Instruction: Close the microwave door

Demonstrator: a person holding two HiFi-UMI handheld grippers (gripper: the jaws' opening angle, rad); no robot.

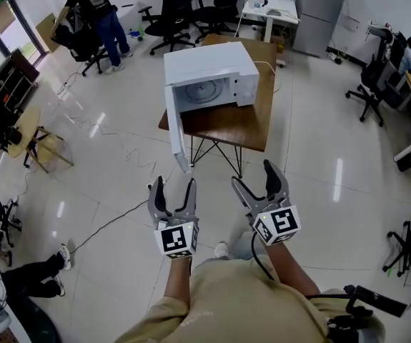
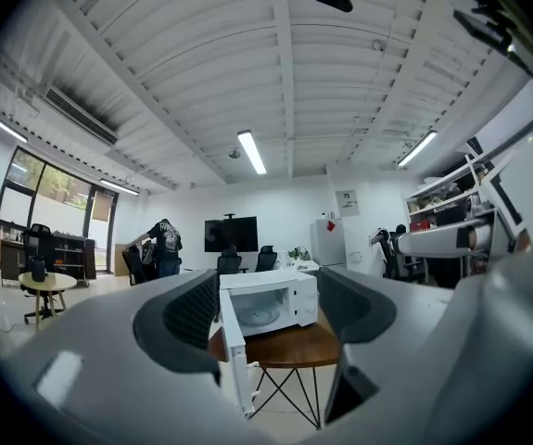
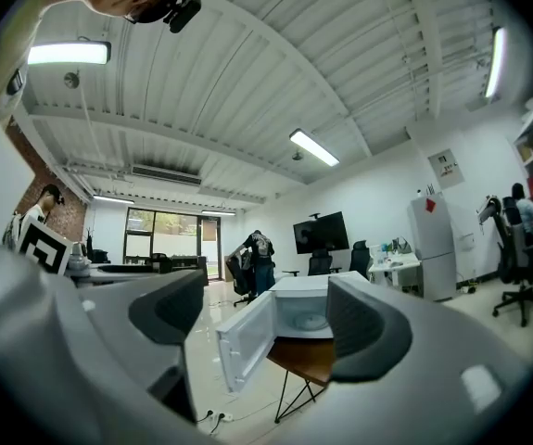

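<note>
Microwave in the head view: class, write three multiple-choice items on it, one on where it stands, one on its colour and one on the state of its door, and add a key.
1. Where does the microwave stand?
A. on the floor
B. on a wooden table
C. on a white desk

2. What colour is its casing?
A. black
B. red
C. white

3. How is the microwave door?
A. swung open
B. shut
C. taken off

Key: 1 B, its base rests on the brown tabletop. 2 C, the casing and the door are both white. 3 A, the door juts out past the table edge and the inside shows.
</note>
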